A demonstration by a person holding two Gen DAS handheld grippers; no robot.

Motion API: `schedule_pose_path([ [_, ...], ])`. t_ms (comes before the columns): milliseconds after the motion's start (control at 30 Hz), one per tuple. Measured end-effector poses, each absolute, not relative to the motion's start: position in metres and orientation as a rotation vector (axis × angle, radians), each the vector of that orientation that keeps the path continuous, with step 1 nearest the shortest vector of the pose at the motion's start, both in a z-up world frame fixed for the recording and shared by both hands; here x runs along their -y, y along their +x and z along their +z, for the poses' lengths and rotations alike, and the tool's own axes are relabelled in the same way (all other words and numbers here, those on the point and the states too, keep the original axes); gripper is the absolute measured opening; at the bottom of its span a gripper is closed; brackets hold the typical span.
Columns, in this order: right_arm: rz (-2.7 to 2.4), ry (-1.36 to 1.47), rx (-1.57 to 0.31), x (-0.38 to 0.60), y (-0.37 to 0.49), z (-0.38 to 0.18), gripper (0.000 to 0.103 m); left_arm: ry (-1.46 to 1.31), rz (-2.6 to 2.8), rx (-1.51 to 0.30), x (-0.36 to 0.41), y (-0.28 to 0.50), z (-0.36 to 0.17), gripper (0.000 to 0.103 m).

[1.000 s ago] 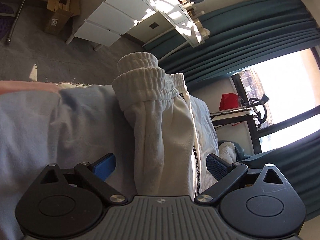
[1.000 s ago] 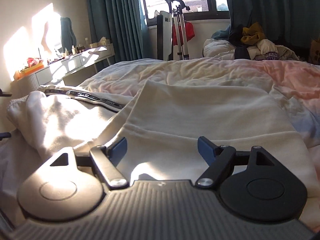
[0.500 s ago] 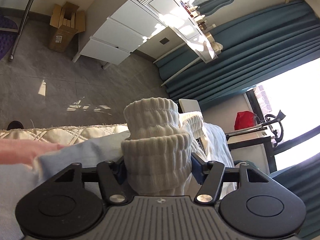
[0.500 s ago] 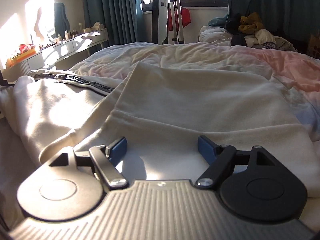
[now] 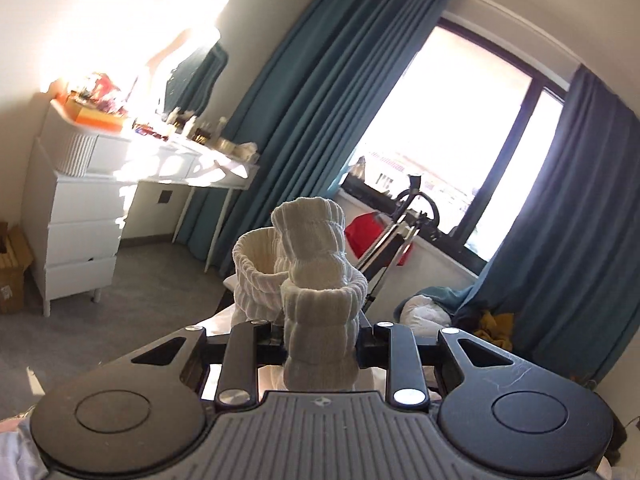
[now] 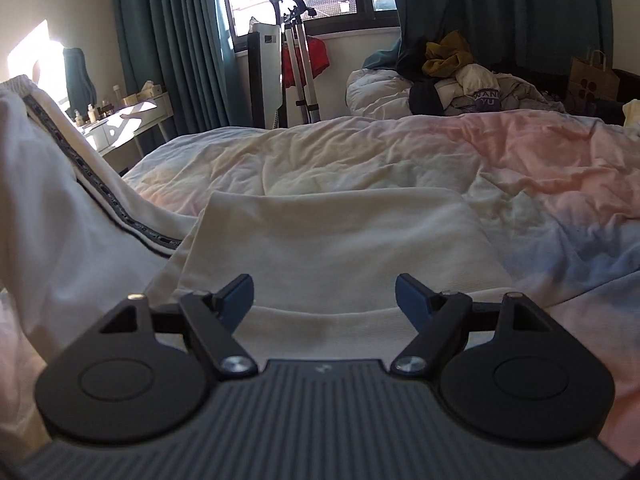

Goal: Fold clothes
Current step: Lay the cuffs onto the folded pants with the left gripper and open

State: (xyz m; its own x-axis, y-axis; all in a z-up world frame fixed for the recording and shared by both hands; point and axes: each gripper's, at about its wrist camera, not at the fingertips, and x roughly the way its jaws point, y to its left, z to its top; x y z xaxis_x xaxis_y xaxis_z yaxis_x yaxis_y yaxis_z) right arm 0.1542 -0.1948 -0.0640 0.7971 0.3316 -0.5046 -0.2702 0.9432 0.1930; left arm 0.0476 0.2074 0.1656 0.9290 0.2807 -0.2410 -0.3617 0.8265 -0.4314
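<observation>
Garment: cream sweatpants (image 6: 328, 248), partly folded on the bed (image 6: 520, 168), one striped leg lifted at the left.
Left gripper (image 5: 320, 344): jaws have just been closing and now pinch the ribbed ankle cuffs (image 5: 316, 280), raised clear of the bed.
Right gripper (image 6: 324, 296): jaws wide, empty, low over the folded part.
Done: a first fold, it seems.
Left: laying the raised legs across, then smoothing.

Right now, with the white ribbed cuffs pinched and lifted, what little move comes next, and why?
Probably carry the white ribbed cuffs across toward the flat cream half of the trousers. The left gripper, jaws just closing, clamps them in the air, while the right gripper hovers open over the flat part, so the fold isn't laid down yet.
</observation>
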Motion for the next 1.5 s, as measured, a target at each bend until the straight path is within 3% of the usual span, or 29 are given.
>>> schedule_pose_path([
  [200, 0.213, 0.358, -0.517, 0.268, 0.158, -0.038, 0.08, -0.324, 0.244, -0.117, -0.085, 0.082, 0.217, 0.028],
  [367, 0.145, 0.502, -0.465, 0.328, 0.164, -0.023, 0.08, -0.186, 0.118, -0.141, 0.021, 0.105, 0.217, 0.028],
  [500, 0.083, 0.64, -0.44, 0.376, 0.171, -0.024, 0.08, 0.008, -0.01, -0.186, 0.113, 0.12, 0.184, 0.028],
  [700, 0.05, 0.794, -0.419, 0.422, 0.176, -0.035, 0.082, 0.128, -0.151, -0.313, 0.198, 0.134, 0.095, 0.028],
  [867, 0.112, 0.851, -0.444, 0.432, 0.184, -0.042, 0.082, 0.2, -0.216, -0.416, 0.231, 0.132, 0.017, 0.03],
  [1067, 0.241, 0.824, -0.525, 0.414, 0.197, -0.047, 0.082, 0.289, -0.27, -0.46, 0.235, 0.123, -0.023, 0.043],
  [1200, 0.299, 0.809, -0.544, 0.405, 0.199, -0.046, 0.082, 0.318, -0.324, -0.512, 0.222, 0.118, -0.032, 0.078],
  [1500, 0.289, 0.876, -0.539, 0.411, 0.196, -0.051, 0.082, 0.437, -0.39, -0.53, 0.157, 0.062, -0.037, 0.082],
])
